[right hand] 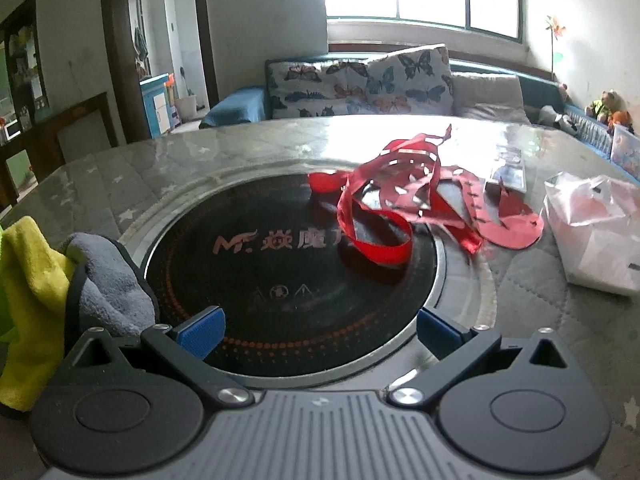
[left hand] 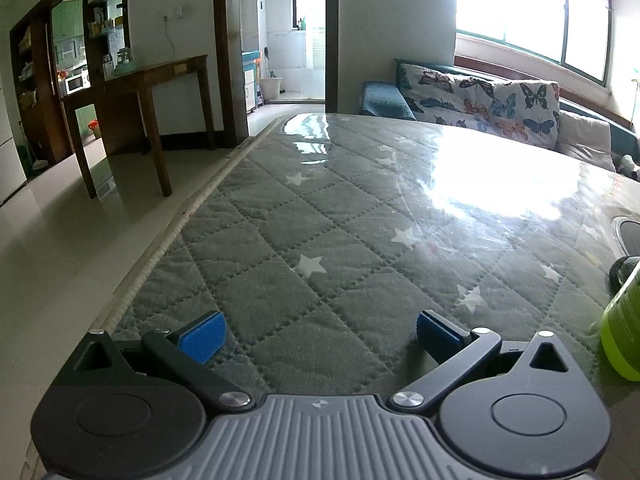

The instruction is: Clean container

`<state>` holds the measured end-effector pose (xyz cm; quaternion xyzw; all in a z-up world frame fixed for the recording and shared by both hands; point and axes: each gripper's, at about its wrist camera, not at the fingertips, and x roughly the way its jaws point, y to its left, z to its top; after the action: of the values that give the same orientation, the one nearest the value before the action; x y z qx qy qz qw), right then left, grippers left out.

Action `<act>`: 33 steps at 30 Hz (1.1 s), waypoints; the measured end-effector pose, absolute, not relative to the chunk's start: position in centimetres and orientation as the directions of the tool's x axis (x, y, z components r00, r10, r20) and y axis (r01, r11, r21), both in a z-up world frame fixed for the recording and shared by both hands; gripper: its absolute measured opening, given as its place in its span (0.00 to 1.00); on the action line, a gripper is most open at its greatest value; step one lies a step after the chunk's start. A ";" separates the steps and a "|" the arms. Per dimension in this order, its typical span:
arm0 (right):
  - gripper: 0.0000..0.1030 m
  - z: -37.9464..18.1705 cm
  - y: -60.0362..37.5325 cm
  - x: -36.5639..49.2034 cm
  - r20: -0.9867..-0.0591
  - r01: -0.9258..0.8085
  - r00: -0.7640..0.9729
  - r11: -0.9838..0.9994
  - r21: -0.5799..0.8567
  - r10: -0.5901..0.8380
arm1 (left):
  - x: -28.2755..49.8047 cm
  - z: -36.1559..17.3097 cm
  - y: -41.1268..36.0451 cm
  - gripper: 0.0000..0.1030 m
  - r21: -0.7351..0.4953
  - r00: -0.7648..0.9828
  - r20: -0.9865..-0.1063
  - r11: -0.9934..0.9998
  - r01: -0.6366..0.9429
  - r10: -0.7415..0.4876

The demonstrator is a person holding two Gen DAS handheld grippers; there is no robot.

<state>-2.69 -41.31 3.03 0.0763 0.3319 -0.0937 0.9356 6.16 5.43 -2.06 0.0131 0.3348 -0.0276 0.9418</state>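
Note:
In the left wrist view my left gripper [left hand: 320, 332] is open over the quilted star-pattern table cover [left hand: 304, 240], nothing between its blue pads. A lime-green container [left hand: 624, 332] shows at the right edge, partly cut off. In the right wrist view my right gripper [right hand: 320, 330] is open above the near rim of a round black cooktop [right hand: 280, 280] set into the table. A yellow cloth [right hand: 28, 280] and a grey cloth [right hand: 108, 280] lie at the left, just beside the left finger. Red cut-paper strips [right hand: 420, 204] lie on the far right part of the cooktop.
A white plastic bag [right hand: 596, 232] sits on the table at the right. A sofa with butterfly cushions [right hand: 360, 84] stands behind the table. The left table edge [left hand: 176, 224] drops to a tiled floor, with a wooden side table [left hand: 140, 92] beyond it.

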 end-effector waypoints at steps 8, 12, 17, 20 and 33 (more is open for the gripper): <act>1.00 2.6 -41.3 -2.3 -0.659 0.240 0.739 0.969 0.060 -0.143 | 6.1 -2.1 5.5 1.00 0.006 0.775 -0.631 0.998 0.061 -0.044; 1.00 2.6 -41.0 -2.2 -0.664 0.236 0.732 0.971 0.036 -0.153 | 6.1 -2.1 5.3 1.00 0.007 0.775 -0.631 0.998 0.061 -0.043; 1.00 2.6 -40.9 -2.2 -0.665 0.229 0.732 0.973 0.031 -0.151 | 6.1 -2.1 5.3 1.00 0.006 0.775 -0.631 0.998 0.061 -0.043; 1.00 2.6 -40.9 -2.1 -0.665 0.228 0.732 0.973 0.031 -0.150 | 6.1 -2.1 5.2 1.00 0.006 0.775 -0.631 0.998 0.061 -0.043; 1.00 2.6 -41.2 -2.0 -0.665 0.241 0.730 0.970 0.032 -0.160 | 6.1 -2.1 5.3 1.00 0.006 0.775 -0.631 0.998 0.061 -0.043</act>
<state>-1.99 -41.16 2.61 0.0582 0.3514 -0.1080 0.9281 6.09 5.26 -2.08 0.0131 0.3346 -0.0275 0.9419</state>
